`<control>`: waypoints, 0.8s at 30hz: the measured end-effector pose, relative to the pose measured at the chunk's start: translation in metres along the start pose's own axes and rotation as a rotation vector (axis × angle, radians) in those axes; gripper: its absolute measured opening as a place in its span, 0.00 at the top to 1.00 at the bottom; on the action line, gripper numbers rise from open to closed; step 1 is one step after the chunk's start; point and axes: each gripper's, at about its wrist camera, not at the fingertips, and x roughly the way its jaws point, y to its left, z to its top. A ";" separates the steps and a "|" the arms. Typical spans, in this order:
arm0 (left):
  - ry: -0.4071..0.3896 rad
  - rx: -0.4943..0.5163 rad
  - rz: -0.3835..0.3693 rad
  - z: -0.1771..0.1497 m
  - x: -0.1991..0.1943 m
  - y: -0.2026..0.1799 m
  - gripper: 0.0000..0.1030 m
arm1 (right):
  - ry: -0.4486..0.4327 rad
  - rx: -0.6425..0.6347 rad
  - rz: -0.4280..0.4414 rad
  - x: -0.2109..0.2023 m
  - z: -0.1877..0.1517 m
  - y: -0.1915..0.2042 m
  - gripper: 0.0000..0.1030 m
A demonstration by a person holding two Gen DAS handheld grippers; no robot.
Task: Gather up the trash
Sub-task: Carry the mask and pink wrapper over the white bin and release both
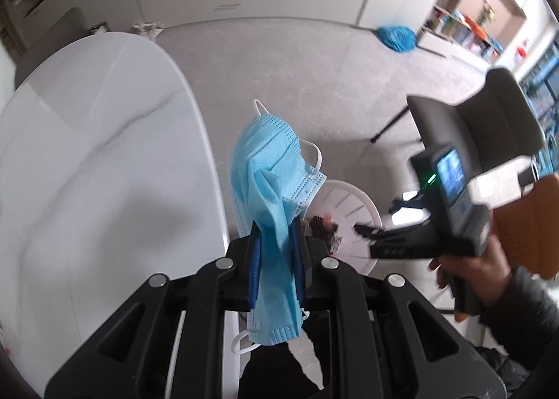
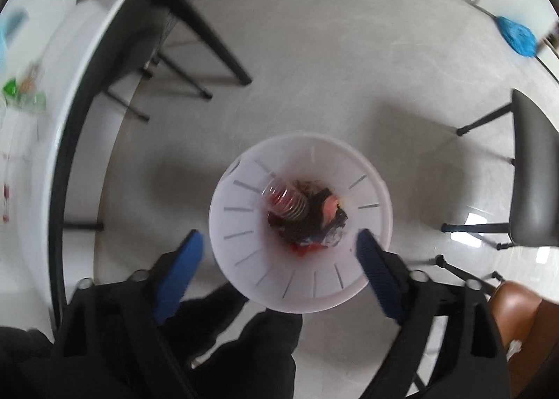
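My left gripper (image 1: pixel 276 241) is shut on a blue face mask (image 1: pixel 269 175), which hangs over the fingers, just past the edge of the white table (image 1: pixel 87 154). A white slotted trash bin (image 1: pixel 353 210) stands on the floor below and ahead of it, with dark and red trash inside. My right gripper (image 2: pixel 279 238) is open and empty, straight above the same bin (image 2: pixel 244 224). A clear plastic cup (image 2: pixel 286 200) lies in the bin among wrappers. The right gripper also shows in the left wrist view (image 1: pixel 367 231) over the bin.
The white table (image 2: pixel 42 140) holds green-wrapped scraps (image 2: pixel 21 91) at the left. A dark chair (image 2: pixel 531 182) stands to the right of the bin, and black table legs (image 2: pixel 209 42) at the back left. A blue bag (image 1: pixel 398 37) lies on the far floor.
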 end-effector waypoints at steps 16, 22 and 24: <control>0.248 0.238 -0.120 -0.010 0.135 -0.091 0.85 | -0.035 0.134 -0.104 -0.058 -0.037 -0.069 0.06; 0.423 0.247 -0.093 -0.035 0.232 -0.113 0.42 | -0.010 0.130 -0.128 -0.064 -0.048 -0.081 0.06; 0.444 0.248 -0.083 -0.040 0.249 -0.117 0.42 | -0.011 0.130 -0.137 -0.067 -0.052 -0.086 0.06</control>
